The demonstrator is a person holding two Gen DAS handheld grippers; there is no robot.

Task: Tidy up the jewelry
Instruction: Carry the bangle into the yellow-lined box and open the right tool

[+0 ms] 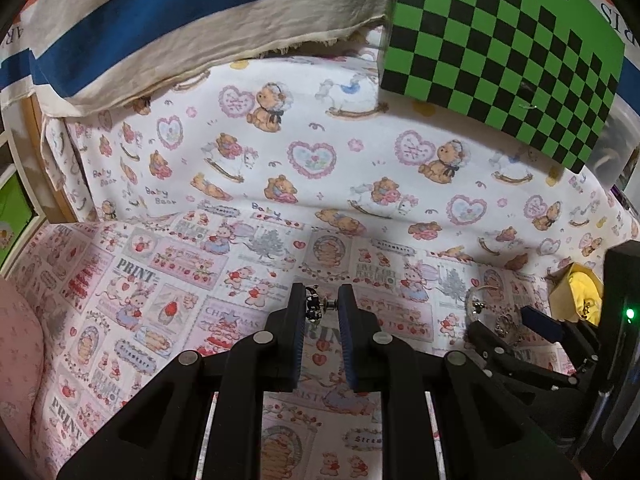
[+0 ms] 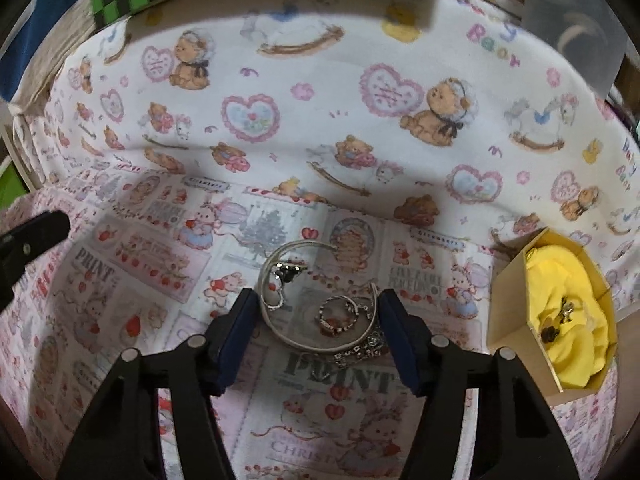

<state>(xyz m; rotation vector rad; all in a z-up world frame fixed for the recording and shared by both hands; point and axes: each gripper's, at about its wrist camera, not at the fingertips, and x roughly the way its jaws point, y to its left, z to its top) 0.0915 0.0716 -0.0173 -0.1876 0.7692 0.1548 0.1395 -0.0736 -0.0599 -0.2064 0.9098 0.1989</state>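
Note:
My left gripper [image 1: 323,304] is shut on a small dark stud earring [image 1: 313,306], held between its fingertips above the printed cloth. My right gripper [image 2: 316,312] is open over a pile of jewelry: a silver bangle [image 2: 276,320], a small ring [image 2: 334,316], a dark earring [image 2: 288,269] and a chain [image 2: 360,350]. A gold-coloured box [image 2: 516,312] with yellow lining stands to the right and holds a few small pieces [image 2: 564,312]. In the left wrist view the box [image 1: 560,300] and the right gripper [image 1: 516,324] show at far right.
The pink printed cloth [image 1: 160,300] covers the surface, and a bear-print cloth [image 1: 320,152] rises behind it. A green and black checkered board [image 1: 500,52] and a blue and cream fabric [image 1: 160,20] stand at the back. A pink cushion [image 1: 18,340] lies at far left.

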